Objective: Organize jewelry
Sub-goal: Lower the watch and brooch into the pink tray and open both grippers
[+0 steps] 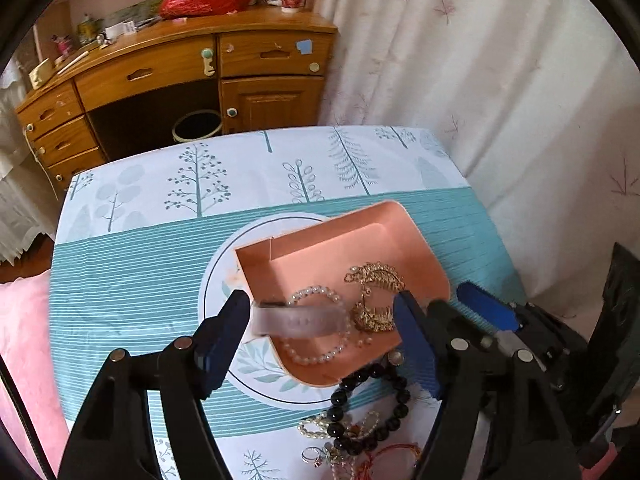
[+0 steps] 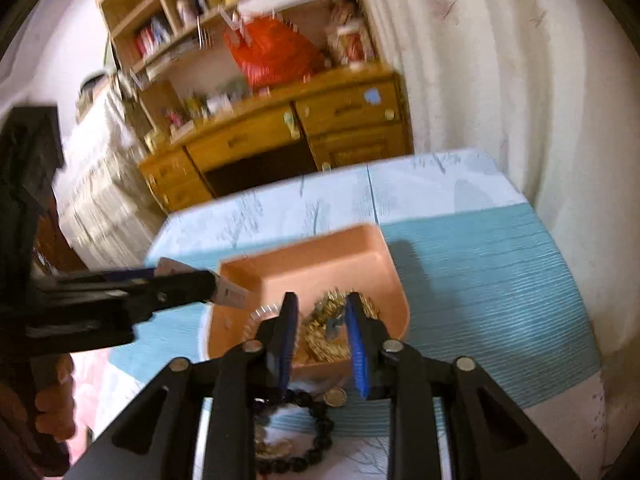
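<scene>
On the cloth-covered bench (image 1: 160, 280), gathering loose jewelry into a pink tray (image 1: 360, 236). Already in the tray: a pearl bracelet (image 1: 308, 358) and a tangle of gold pieces (image 1: 376, 276). Poised over them with the left hand-held gripper (image 1: 320, 304), jaws wide apart, a pale blurred strap (image 1: 300, 322) across the gap, touching one finger at most and clamped by neither. Hovering alongside with the right hand-held gripper (image 2: 322, 302), jaws partly apart above the gold tangle, nothing pinched. Waiting on the bench just in front of the tray: a black bead bracelet (image 1: 340, 396) and a small heap of rings and chains (image 1: 340, 448). Judged to be the drop-off of the strap; next, probably a reach back to the black beads, calling for a low approach and a pinch across one side of the loop without dragging its neighbours
</scene>
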The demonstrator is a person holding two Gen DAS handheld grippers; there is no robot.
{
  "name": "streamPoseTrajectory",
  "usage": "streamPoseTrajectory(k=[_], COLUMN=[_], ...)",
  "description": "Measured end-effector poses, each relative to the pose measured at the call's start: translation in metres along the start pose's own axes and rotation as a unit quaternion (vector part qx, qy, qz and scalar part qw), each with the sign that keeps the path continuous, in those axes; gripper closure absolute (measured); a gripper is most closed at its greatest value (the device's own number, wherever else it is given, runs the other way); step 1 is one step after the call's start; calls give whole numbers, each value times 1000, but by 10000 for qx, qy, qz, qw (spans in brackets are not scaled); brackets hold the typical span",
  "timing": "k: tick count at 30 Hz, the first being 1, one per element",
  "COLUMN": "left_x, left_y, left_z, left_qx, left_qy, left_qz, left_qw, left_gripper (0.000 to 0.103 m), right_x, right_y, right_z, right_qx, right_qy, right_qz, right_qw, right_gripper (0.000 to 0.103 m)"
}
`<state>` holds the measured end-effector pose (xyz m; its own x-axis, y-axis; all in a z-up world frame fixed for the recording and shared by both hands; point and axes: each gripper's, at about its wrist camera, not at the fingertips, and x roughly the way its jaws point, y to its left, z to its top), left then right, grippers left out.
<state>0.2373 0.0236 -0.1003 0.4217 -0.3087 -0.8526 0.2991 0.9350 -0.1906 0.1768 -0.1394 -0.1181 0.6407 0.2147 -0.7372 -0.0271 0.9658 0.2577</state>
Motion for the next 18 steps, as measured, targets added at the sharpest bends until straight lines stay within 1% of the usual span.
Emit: streamPoseTrajectory(k=[1,3,5,8,12,18], left_x=[-1,-2,-1,-3,-8,-13], left_y=[1,3,6,11,20,34], left_z=[0,-1,-2,-7,-19,-51], left_qx=[-22,-68,-114,-225,-414,-575], left_qy=[-21,-37,-16,-1,-10,7], left_qz=[12,86,149,192,143,82], left_qw=[10000,9999,9998,9996,9990,9983], left_gripper=[31,30,30,29,29,29], right_x=[1,-2,-4,-8,-12,-22], right_y=[0,-2,-2,-1,-3,-2], right_z=[-1,-3,-4,-7,-14,-34], right_qx=[1,54,45,9,-36,-295], right_qy=[30,-7,-19,9,103,222], right_qz=[63,175,199,170,173,34], right_qw=[10000,9998,9998,9999,9998,9993], right_gripper=[58,55,45,34,34,34])
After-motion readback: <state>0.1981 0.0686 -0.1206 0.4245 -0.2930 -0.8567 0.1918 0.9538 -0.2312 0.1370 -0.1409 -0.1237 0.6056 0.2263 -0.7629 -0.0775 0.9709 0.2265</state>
